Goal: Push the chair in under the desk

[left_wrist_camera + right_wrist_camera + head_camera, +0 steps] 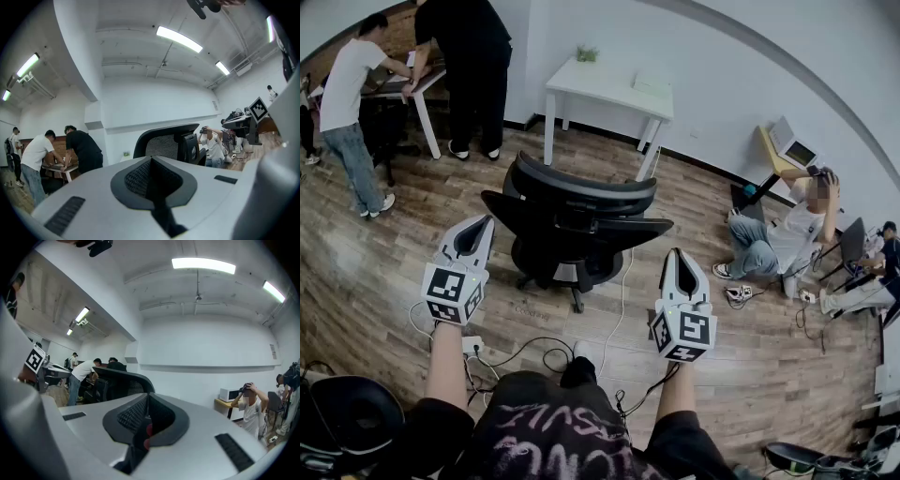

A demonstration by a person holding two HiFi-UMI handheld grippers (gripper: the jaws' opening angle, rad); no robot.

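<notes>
Black mesh and plastic make up the office chair [581, 202], which stands on the wooden floor [384, 253] with its curved backrest turned toward the person and its wheeled base showing beneath. It sits well apart from the white counter [609, 82] by the far wall, between that counter and the two tools. The left tool [476, 230] is clenched on nothing and hangs near the chair's left armrest. The right tool [679, 265] is also clenched and empty, near the chair's right side. Whether either tool touches the chair cannot be told. Cables [534, 352] trail over the floor by the person's feet. A seated person [773, 239] is on the floor at the right.
</notes>
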